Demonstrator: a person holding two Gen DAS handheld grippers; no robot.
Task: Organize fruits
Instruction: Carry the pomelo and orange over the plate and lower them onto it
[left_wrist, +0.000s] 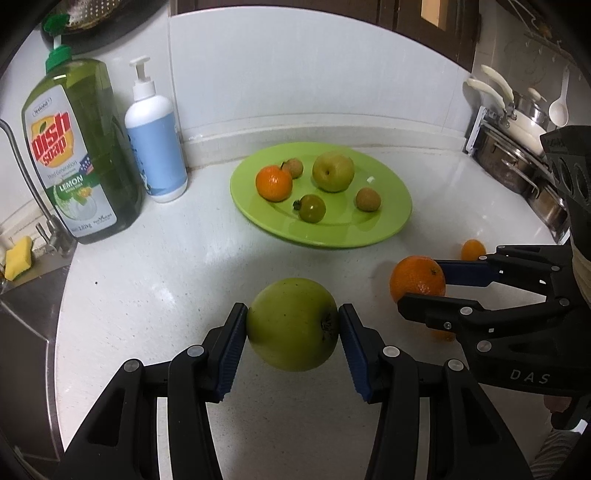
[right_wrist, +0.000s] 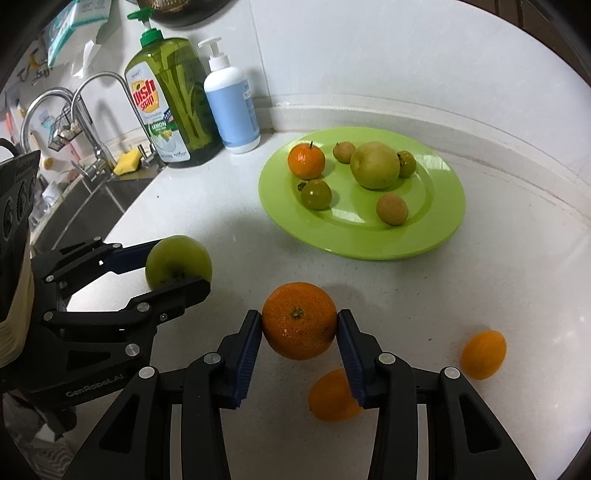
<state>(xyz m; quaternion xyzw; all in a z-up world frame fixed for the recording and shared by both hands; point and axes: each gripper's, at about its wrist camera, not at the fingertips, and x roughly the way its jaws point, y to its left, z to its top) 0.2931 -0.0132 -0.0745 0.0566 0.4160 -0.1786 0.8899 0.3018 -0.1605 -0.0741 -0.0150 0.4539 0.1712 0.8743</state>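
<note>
I hold a green apple (left_wrist: 291, 325) in my left gripper (left_wrist: 292, 326) and a mandarin (right_wrist: 299, 320) in my right gripper (right_wrist: 300, 323), both above the worktop (left_wrist: 147, 302); each needs lowering gently into bare spots on the green plate (left_wrist: 391, 218), clear of fruit there.

A home kitchen. A white countertop (right_wrist: 192, 206) meets a steel sink (right_wrist: 88, 199) with curved faucets (right_wrist: 92, 103); beside the sink stand a dish soap bottle (right_wrist: 168, 99), a yellow sponge (right_wrist: 127, 162), and, farther away, stacked pans (left_wrist: 517, 147).
</note>
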